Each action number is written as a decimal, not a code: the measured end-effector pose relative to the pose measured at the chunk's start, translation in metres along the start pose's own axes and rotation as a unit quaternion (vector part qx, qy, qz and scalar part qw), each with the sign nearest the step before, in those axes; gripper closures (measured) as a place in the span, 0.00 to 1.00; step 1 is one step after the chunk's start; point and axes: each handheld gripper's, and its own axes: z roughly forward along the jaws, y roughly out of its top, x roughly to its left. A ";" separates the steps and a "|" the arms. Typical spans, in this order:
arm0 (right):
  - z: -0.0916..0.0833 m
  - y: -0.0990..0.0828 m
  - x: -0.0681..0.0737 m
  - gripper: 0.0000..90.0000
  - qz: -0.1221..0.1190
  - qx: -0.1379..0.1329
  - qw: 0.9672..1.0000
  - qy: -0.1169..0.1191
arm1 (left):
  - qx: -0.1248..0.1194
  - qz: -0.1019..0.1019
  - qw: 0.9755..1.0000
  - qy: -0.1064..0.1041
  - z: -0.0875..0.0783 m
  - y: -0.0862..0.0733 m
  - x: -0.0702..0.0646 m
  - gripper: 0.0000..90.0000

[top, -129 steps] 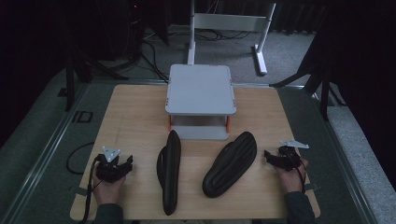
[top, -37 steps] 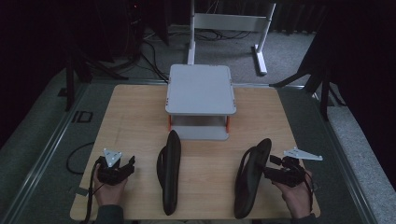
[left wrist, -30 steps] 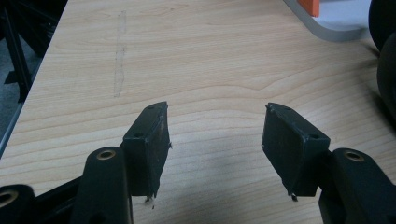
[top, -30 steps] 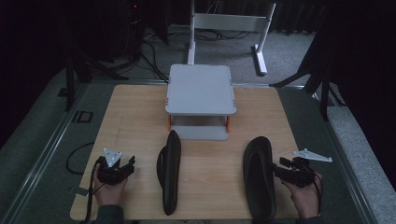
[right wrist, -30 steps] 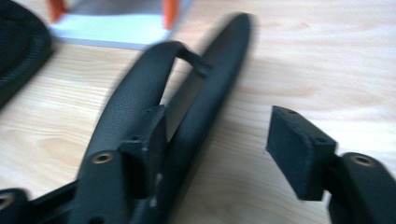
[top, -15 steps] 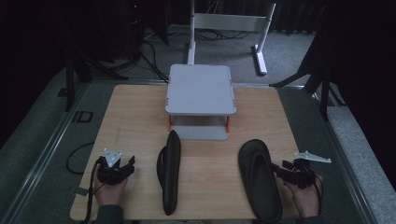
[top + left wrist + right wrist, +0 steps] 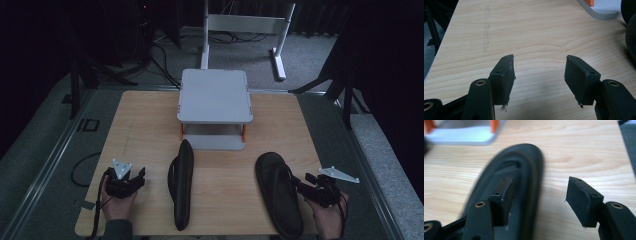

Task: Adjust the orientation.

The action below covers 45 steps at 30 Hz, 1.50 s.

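Note:
Two black sandals lie on the wooden table [image 7: 145, 130]. The left sandal [image 7: 181, 182] stands narrow on its edge near the front middle. The right sandal [image 7: 277, 192] lies flat, sole down, at the front right. My right gripper [image 7: 301, 183] is at its right side. In the right gripper view one pad [image 7: 505, 192] sits over the footbed of the sandal [image 7: 524, 165], the other over bare wood. The sandal's rim lies between them unpinched, so the right gripper [image 7: 540, 192] is open. My left gripper [image 7: 139, 176] rests open at the front left, with only wood between its jaws [image 7: 539, 68].
A grey two-level stand [image 7: 215, 95] with orange posts sits at the table's back middle, its lower shelf near the left sandal's tip. A white frame [image 7: 245, 25] stands on the floor behind. The left sandal's edge [image 7: 631, 32] is to the right of the left gripper.
My right gripper has swung the right sandal from a slant near the middle to lie lengthwise and flat at the front right. In the last half second it shifted only slightly. The left hand stayed still.

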 end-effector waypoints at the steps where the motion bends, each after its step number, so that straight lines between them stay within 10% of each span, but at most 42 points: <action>1: 0.000 0.000 0.000 0.43 0.000 0.000 1.000 0.000 | 0.000 0.000 1.000 0.000 0.000 0.000 0.000 0.46; 7: 0.000 -0.010 0.040 0.52 -0.039 0.016 0.998 0.055 | -0.002 -0.001 1.000 -0.001 -0.001 0.000 0.000 0.46; 17: 0.021 -0.027 0.059 0.77 -0.033 0.075 0.991 0.101 | -0.002 0.000 1.000 -0.002 0.000 0.000 0.000 0.46; 27: 0.027 -0.025 0.087 0.91 -0.027 0.041 0.994 0.101 | -0.002 0.001 1.000 -0.001 0.000 0.000 -0.001 0.46; 42: 0.059 -0.015 0.128 0.88 -0.024 0.039 0.990 0.131 | -0.001 0.003 1.000 0.000 0.000 0.001 -0.001 0.45; 45: 0.061 -0.014 0.137 0.72 -0.037 0.046 0.988 0.141 | -0.002 0.002 1.000 0.000 -0.001 0.001 -0.001 0.45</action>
